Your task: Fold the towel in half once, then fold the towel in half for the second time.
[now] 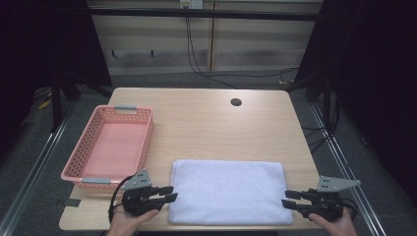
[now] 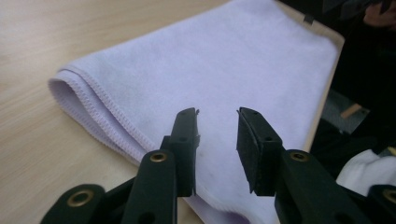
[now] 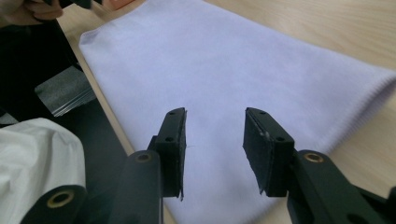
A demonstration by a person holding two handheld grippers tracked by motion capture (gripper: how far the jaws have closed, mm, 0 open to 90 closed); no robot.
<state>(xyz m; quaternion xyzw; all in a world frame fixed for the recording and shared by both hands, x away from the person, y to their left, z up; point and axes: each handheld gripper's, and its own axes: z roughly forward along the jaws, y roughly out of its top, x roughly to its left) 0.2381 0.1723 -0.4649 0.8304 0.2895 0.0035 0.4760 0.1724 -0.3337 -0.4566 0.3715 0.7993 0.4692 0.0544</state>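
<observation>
Wooden bench [image 1: 211, 123] set before dark curtains and a panelled wall; folded lilac towel [image 1: 228, 191] laid flat at the near edge; pink basket [image 1: 110, 145] placed just left of the towel, beyond its near-left corner; round cable hole [image 1: 236, 102] seen well beyond the towel. Left gripper [image 1: 169, 193] held at the towel's left edge, jaws parted, nothing clamped; right gripper [image 1: 290, 198] held at the towel's right edge, jaws parted, nothing clamped.
</observation>
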